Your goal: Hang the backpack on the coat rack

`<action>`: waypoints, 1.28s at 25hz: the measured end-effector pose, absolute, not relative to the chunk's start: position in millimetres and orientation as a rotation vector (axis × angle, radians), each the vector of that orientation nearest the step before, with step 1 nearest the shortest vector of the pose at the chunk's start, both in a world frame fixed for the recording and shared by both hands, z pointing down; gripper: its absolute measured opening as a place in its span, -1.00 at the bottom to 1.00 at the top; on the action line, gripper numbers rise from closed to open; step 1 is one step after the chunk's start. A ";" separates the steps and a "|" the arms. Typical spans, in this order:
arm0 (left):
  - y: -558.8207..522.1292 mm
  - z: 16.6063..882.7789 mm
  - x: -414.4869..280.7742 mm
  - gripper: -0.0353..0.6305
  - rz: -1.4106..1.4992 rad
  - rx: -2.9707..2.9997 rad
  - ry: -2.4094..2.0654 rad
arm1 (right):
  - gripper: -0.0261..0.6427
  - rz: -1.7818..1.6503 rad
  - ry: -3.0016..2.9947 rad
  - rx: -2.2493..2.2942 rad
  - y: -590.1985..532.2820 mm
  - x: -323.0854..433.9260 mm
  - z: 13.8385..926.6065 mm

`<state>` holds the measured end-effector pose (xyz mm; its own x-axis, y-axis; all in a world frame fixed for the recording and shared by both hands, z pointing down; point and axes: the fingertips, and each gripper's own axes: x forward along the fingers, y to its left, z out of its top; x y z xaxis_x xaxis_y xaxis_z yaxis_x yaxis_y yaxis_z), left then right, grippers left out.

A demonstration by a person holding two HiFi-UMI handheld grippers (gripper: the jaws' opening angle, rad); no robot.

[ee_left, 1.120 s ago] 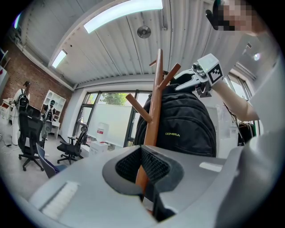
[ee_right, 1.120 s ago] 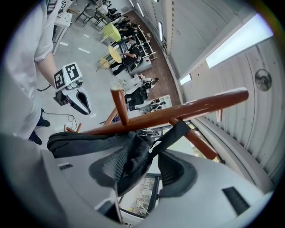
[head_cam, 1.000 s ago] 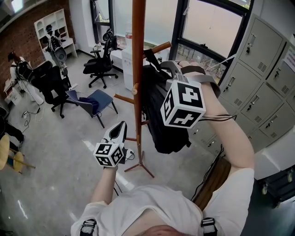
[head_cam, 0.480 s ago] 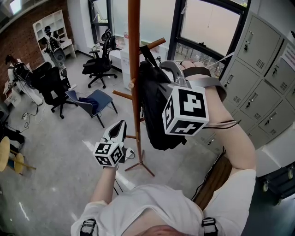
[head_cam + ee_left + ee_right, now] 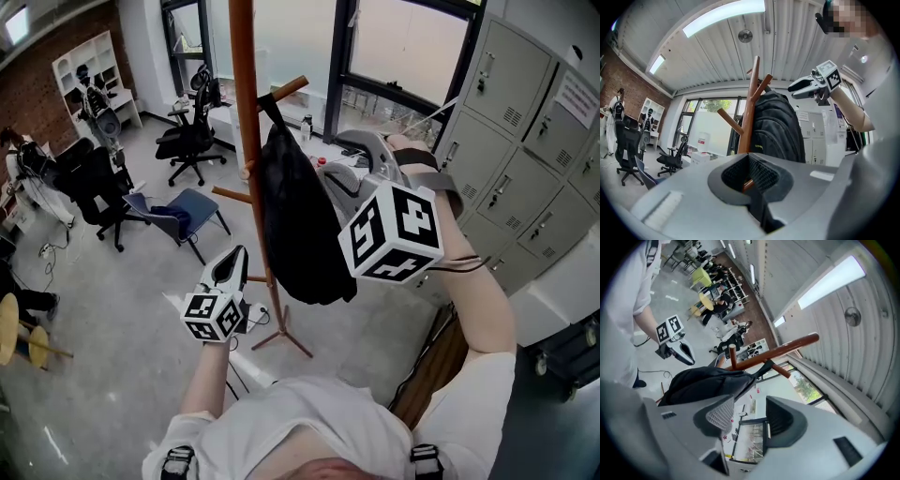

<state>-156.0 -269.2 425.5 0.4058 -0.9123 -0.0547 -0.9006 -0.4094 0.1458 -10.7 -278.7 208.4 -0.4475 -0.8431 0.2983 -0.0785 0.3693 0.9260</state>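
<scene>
The black backpack [image 5: 298,225] hangs by its top strap from an upper peg [image 5: 286,89] of the brown wooden coat rack [image 5: 246,141]. My right gripper [image 5: 352,159] stands open just right of the backpack, apart from it, with nothing between its jaws. In the right gripper view the backpack [image 5: 705,380] lies left of the open gripper [image 5: 745,420], under the rack's pole [image 5: 787,345]. My left gripper [image 5: 236,262] is shut and empty, low beside the pole. In the left gripper view, the rack [image 5: 750,108] and backpack [image 5: 780,126] rise beyond the gripper [image 5: 750,161].
Grey lockers [image 5: 511,169] line the right wall behind a large window [image 5: 403,47]. The rack's feet [image 5: 281,339] spread on the floor near my left hand. Black office chairs [image 5: 187,141] and a blue chair [image 5: 183,211] stand to the left.
My right gripper has drawn back to the right, away from the backpack's strap, and the backpack now hangs free on the peg. The left gripper has hardly moved.
</scene>
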 end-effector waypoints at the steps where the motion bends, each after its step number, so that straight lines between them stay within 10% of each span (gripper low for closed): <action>1: -268.2 424.0 -154.2 -0.86 -0.190 2.559 -1.656 | -0.28 -1.155 -1.819 0.832 -278.1 -4.8 207.5; 14: -257.6 426.9 -141.9 -0.86 -0.119 2.570 -1.708 | -0.87 -0.850 -2.411 1.251 -271.2 76.1 229.2; 32: -256.0 464.9 -113.3 -0.86 -0.079 2.524 -1.764 | -0.89 -0.174 -2.489 1.699 -304.2 146.6 407.0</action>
<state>-113.3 -256.0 464.9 0.3433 -0.9392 -0.0067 -0.9361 -0.3427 0.0796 146.6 -304.2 407.0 -0.3614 -0.9317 0.0367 -0.9175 0.3623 0.1640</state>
